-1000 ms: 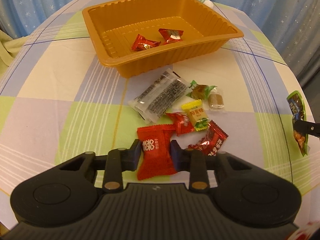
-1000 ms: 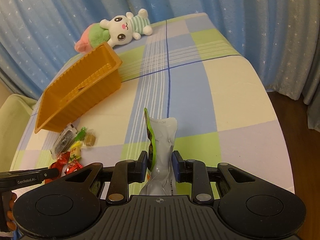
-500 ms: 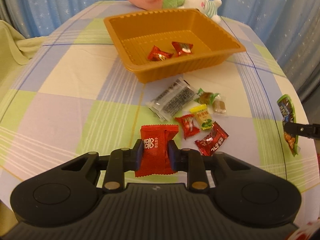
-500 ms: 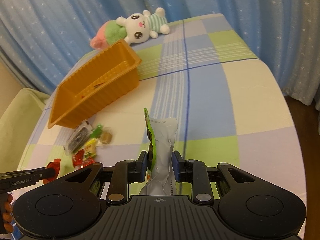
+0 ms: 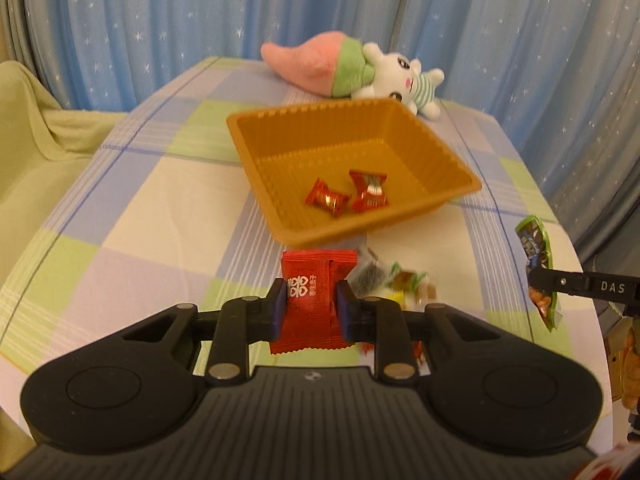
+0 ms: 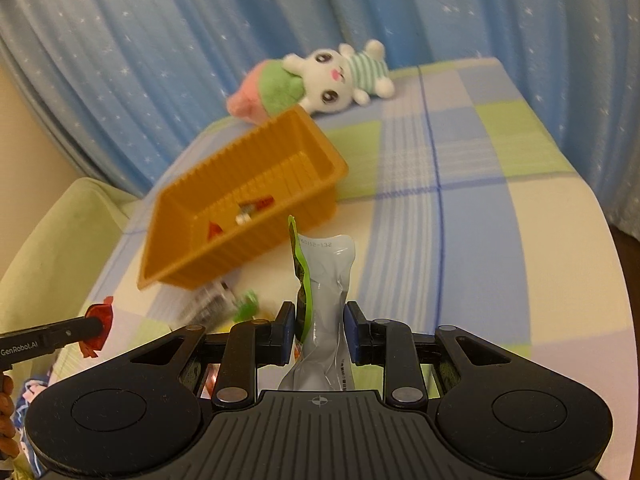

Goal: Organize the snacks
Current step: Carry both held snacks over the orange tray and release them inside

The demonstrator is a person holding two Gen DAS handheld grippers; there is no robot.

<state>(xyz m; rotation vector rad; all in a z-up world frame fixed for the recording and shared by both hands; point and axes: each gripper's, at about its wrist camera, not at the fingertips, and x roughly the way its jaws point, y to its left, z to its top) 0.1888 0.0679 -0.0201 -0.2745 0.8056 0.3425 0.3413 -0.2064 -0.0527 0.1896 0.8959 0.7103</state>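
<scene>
My left gripper (image 5: pixel 311 304) is shut on a red snack packet (image 5: pixel 314 300) and holds it above the checked tablecloth, short of the orange tray (image 5: pixel 460 168). Two red candies (image 5: pixel 348 198) lie inside the tray. My right gripper (image 6: pixel 319 330) is shut on a green and silver snack pouch (image 6: pixel 324 280), lifted off the table to the right of the tray (image 6: pixel 192 264). In the left wrist view that pouch (image 5: pixel 536 252) hangs at the far right. In the right wrist view the red packet (image 6: pixel 98 326) shows at the far left. Several loose candies (image 5: pixel 400 280) lie near the tray's front wall.
A plush rabbit with a pink and green body (image 5: pixel 360 68) lies behind the tray at the table's far edge. Blue starred curtains hang behind. A pale green cloth (image 5: pixel 36 140) drapes at the left. The table's right half (image 6: pixel 500 220) shows only checked cloth.
Both grippers have risen off the table with their packets. The left one lifted the red packet clear of the loose candies, and the tray now sits lower and more central in both views.
</scene>
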